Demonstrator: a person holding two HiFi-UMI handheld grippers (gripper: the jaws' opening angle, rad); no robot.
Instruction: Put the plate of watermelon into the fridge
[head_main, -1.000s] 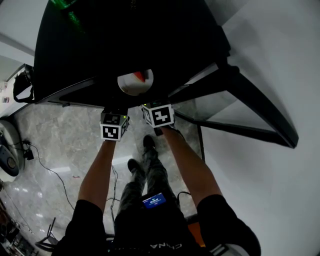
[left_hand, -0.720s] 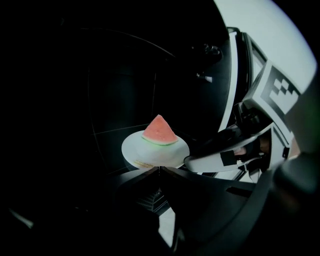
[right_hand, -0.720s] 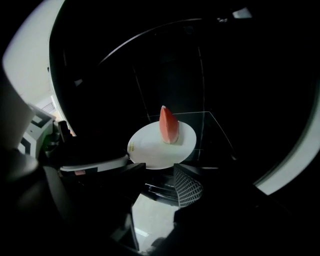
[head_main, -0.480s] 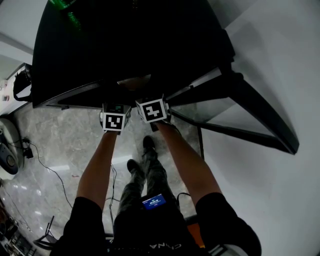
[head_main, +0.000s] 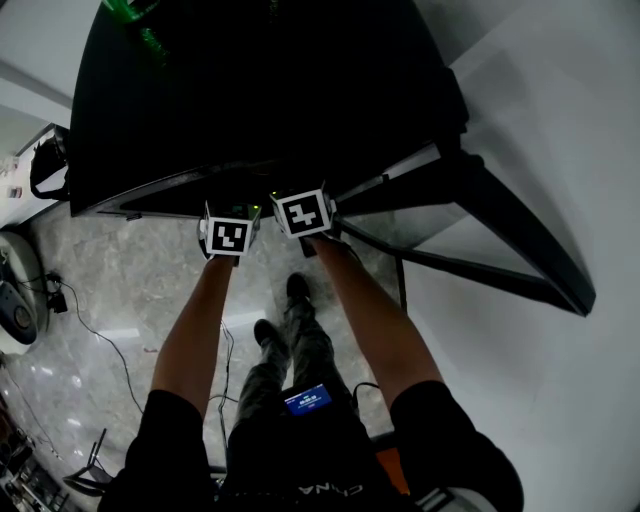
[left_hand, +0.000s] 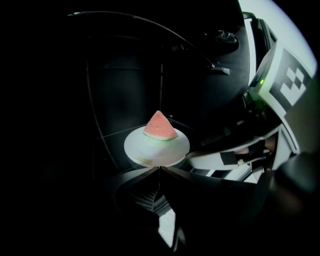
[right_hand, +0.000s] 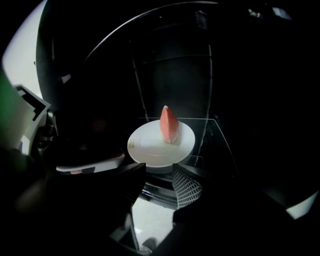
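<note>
A white plate (right_hand: 150, 145) carries one red watermelon wedge (right_hand: 169, 125). It hovers over or rests on a glass shelf (right_hand: 220, 140) inside the dark fridge; I cannot tell which. My right gripper (right_hand: 160, 172) has its jaws set wide on either side of the plate's underside and holds it. My left gripper (left_hand: 160, 169) is shut with nothing in it, its tip just at the near rim of the plate (left_hand: 157, 147). Each gripper shows beside the plate in the other's view. In the head view only the two marker cubes (head_main: 228, 235) show at the fridge's mouth; the plate is hidden.
The fridge door (head_main: 520, 230) stands open to the right, with a white wall behind it. Green bottles (head_main: 135, 15) sit high in the fridge. Below are the marble floor, a cable (head_main: 100, 340) and the person's legs (head_main: 300, 350).
Both grippers have pushed forward into the fridge. The plate, visible in the head view a second ago, has gone into the dark interior.
</note>
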